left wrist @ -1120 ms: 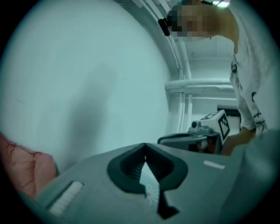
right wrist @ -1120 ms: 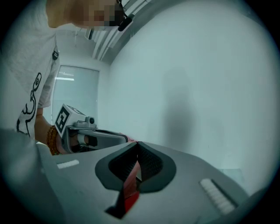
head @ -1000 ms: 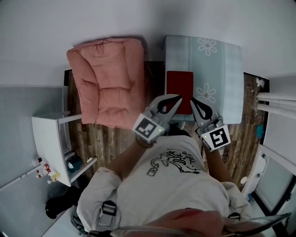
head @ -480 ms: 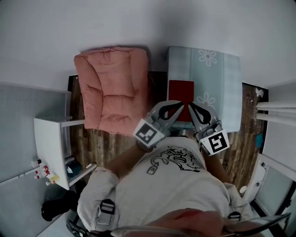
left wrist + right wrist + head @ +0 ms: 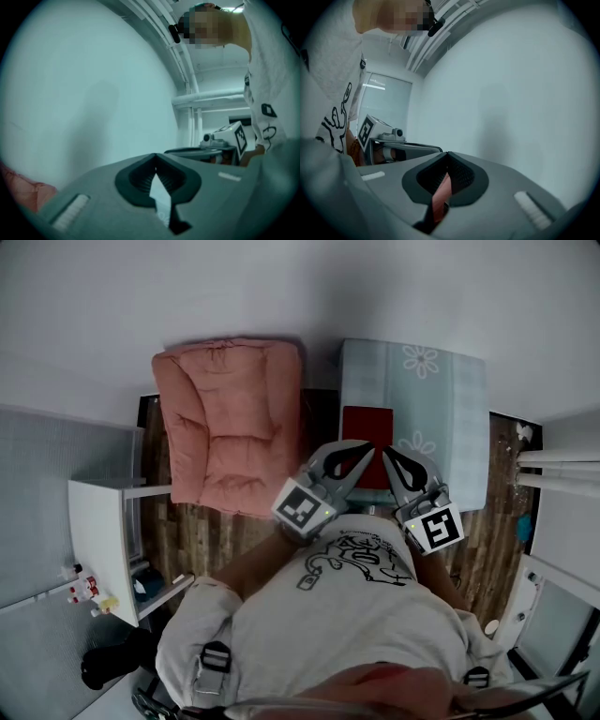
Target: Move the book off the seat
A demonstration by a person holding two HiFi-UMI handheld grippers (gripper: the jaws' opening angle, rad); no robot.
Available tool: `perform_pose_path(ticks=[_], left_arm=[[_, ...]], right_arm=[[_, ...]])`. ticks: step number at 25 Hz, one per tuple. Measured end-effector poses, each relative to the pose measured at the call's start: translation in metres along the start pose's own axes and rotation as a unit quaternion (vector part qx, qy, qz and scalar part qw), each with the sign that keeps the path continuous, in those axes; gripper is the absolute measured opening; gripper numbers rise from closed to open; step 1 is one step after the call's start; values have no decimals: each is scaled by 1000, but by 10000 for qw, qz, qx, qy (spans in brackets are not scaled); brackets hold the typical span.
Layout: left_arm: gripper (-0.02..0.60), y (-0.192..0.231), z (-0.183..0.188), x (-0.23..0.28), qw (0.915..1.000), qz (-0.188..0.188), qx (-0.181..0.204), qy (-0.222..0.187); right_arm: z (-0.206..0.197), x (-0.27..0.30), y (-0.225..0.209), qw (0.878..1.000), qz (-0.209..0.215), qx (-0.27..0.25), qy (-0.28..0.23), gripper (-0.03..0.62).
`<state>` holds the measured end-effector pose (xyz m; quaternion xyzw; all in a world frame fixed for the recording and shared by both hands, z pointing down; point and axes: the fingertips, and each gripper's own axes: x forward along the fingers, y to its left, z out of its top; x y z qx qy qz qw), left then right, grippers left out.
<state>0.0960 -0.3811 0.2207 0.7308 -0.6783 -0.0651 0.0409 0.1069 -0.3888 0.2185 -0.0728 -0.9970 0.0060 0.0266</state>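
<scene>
The red book (image 5: 367, 430) lies on the seat (image 5: 452, 423) ahead of and below both jaws, its long axis pointing away, about equally near the left gripper (image 5: 364, 450) and the right gripper (image 5: 387, 456), each closed tight on nothing.

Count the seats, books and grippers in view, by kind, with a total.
Seats: 2, pink seat and blue floral seat
Books: 1, red book
Grippers: 2, left gripper and right gripper
Total: 5

Count: 1 red book (image 5: 366, 426). 2 seats: pink armchair (image 5: 230, 423) left, pale blue seat (image 5: 448, 399) right. 1 white shelf unit (image 5: 98, 540), near left. 2 grippers: left gripper (image 5: 367, 448), right gripper (image 5: 384, 451). Small bottles (image 5: 89, 587): maybe 3, too tiny.
</scene>
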Motion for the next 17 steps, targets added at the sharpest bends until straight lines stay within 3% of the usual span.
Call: perform_pose_path(ticks=[17], left_arm=[[2,4,-6,-4,9999,74,-77,57]], right_arm=[[-8,-3,-1,9999,12,-35,166,8]])
